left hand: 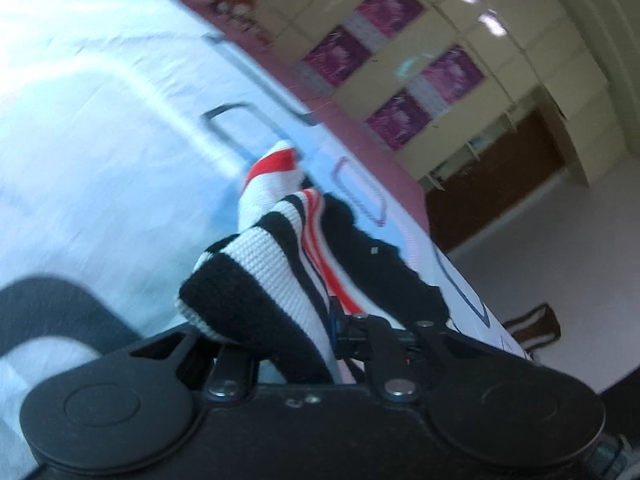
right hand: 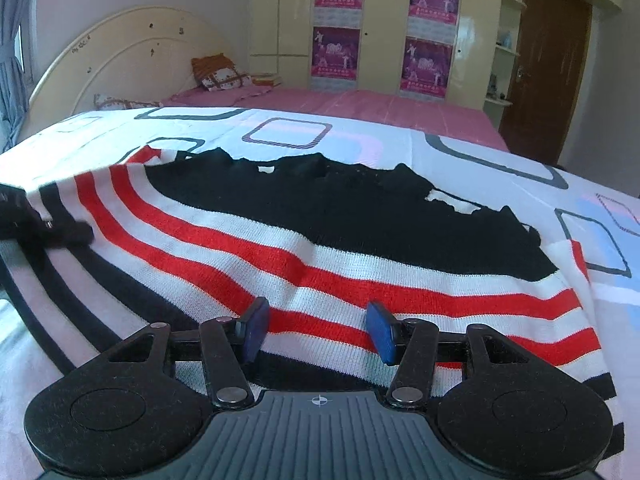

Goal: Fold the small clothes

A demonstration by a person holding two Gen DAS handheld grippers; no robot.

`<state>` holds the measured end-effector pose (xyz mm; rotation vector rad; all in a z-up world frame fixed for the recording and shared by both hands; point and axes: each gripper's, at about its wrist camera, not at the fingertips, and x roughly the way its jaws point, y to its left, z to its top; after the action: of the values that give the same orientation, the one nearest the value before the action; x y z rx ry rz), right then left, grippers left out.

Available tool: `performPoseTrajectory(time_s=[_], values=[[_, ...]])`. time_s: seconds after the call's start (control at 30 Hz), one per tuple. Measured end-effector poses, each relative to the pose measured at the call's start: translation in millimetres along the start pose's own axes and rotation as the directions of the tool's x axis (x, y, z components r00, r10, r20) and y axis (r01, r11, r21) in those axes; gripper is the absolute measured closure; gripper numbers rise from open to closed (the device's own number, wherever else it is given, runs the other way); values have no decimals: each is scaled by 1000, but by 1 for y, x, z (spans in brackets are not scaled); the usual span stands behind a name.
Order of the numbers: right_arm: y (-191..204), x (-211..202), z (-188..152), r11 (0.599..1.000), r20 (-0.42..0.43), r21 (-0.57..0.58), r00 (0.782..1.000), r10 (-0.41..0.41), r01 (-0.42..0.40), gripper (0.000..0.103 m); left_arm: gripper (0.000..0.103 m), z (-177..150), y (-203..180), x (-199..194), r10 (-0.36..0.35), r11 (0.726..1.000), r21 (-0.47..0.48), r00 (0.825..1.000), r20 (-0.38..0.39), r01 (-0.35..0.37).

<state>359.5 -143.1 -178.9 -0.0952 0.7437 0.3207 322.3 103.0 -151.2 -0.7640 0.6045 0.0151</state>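
Left wrist view: strongly tilted and motion-blurred; the bedsheet [left hand: 100,120] is overexposed to a bluish white, and glare spots sit on the glossy wardrobe doors [left hand: 480,20]. Right wrist view: sharp, evenly daylit, with the brightest light at the curtained window [right hand: 16,52] on the left edge. Both views show fisheye curvature and dark vignetting in the corners; shadows are soft.

The sweater [right hand: 304,240] is showing a ribbed, matt knit; the bedsheet [right hand: 360,144] is lying as smooth printed cloth (slightly creased); the wardrobe doors [right hand: 384,40], upper centre, are gleaming glossy.
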Motion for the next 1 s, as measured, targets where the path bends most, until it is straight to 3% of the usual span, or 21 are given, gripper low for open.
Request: performPoseTrajectory(time_s=[0.27,0.43,0.6,0.83,0.93,1.0], values=[[-4,1,3,1000,-5,8,1000,22,-22,51,89,-1,-24,-5,10,998,58,1000,30,-12],[-13,1,7,997,-16,2,997,72,-72,50,89,-5,-65,-10,5,985,172,998,61,-15],[-31,-1,15,988,-26,49,988,150,-149,50,89,-15,-120,-8,-35,952,306,998,60,15],[-103,-43,14,976,29,175,991,130,-133,50,89,-55,-197,15,-143,862,488,989,-28,138],[-144,-63,3,961,25,257,994,103,-106,50,89,-92,-219,33,-167,810,553,981,-99,194],[-167,-74,-7,951,14,296,996,88,-88,50,89,-122,-227,45,-160,757,615,976,-150,219]])
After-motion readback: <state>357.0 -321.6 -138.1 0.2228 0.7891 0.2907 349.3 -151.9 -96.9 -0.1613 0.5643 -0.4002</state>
